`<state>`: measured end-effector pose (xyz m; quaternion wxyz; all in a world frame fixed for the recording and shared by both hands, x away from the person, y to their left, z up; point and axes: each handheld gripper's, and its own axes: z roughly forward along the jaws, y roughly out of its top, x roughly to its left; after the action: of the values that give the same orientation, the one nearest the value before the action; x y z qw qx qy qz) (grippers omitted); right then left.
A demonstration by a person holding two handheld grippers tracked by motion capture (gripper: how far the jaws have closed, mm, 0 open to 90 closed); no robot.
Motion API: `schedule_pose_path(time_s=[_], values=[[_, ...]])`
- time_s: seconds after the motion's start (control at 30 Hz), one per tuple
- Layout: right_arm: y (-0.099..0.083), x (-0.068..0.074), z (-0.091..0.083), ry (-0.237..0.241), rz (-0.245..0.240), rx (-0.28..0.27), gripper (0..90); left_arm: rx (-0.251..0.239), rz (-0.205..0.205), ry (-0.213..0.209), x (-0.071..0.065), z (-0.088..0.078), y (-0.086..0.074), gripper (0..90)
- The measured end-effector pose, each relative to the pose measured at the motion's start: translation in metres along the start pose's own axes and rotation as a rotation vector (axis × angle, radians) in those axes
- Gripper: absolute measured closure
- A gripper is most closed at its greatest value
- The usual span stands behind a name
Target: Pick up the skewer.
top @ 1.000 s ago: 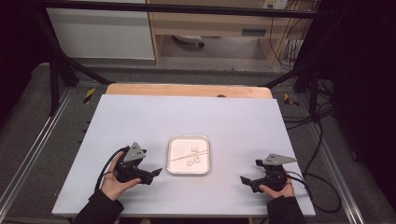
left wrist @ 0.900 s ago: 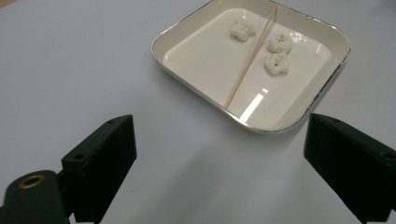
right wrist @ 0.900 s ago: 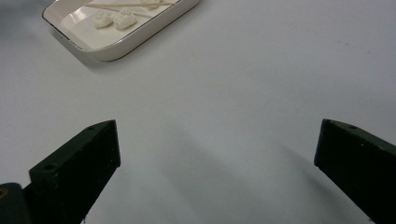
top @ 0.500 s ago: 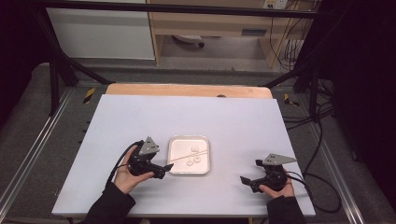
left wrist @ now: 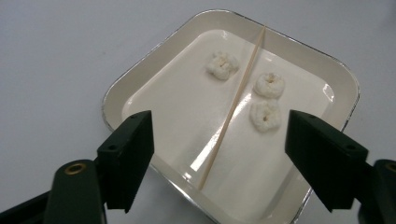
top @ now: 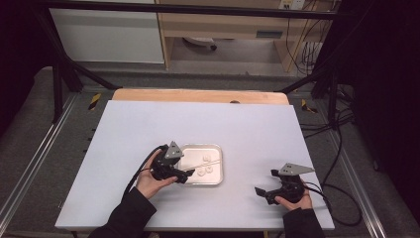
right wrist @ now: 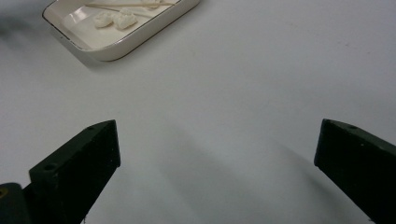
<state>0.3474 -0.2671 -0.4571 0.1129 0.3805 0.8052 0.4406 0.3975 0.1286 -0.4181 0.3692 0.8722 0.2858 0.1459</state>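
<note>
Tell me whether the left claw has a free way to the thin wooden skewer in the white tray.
Probably yes: the open left claw hangs above the skewer, nothing between them.

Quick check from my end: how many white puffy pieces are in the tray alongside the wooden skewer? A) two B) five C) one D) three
D: the left gripper view shows three white pieces lying in the tray, one on one side of the skewer and two on the other.
</note>
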Motion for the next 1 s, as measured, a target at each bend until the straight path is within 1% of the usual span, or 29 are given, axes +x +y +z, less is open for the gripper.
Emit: schedule_pose_path(time_s=[0.03,0.1,0.13,0.2,0.3,0.43,0.53,0.63,0.8,1.0], values=[[0.000,0.000,0.000,0.000,-0.002,0.000,0.9,0.000,0.000,0.000,0.000,0.000,0.000,26.0],[0.000,0.000,0.000,0.000,-0.003,0.001,0.9,0.020,0.013,-0.005,-0.001,0.007,0.002,29.4],[0.000,0.000,0.000,0.000,-0.002,0.001,0.9,0.020,0.013,-0.005,-0.001,0.007,0.002,30.8],[0.000,0.000,0.000,0.002,0.001,0.000,0.9,0.031,0.018,-0.006,-0.001,0.013,0.004,34.7],[0.000,0.000,0.000,0.001,-0.002,0.001,0.9,0.035,0.017,-0.013,-0.001,0.016,0.004,41.8],[0.000,0.000,0.000,0.003,0.001,0.003,0.9,0.047,0.012,-0.030,0.000,0.021,0.003,51.9],[0.000,0.000,0.001,0.003,0.001,0.003,0.9,0.054,0.010,-0.046,0.001,0.025,0.003,57.8],[0.000,0.000,0.001,0.004,0.001,0.002,0.9,0.056,0.014,-0.048,0.002,0.028,0.003,63.9],[0.000,0.000,0.001,0.004,0.001,0.003,0.9,0.070,0.029,-0.059,0.002,0.032,0.001,70.6],[0.000,0.001,0.001,0.006,0.005,0.002,0.9,0.068,0.037,-0.071,0.001,0.034,0.001,76.1]])
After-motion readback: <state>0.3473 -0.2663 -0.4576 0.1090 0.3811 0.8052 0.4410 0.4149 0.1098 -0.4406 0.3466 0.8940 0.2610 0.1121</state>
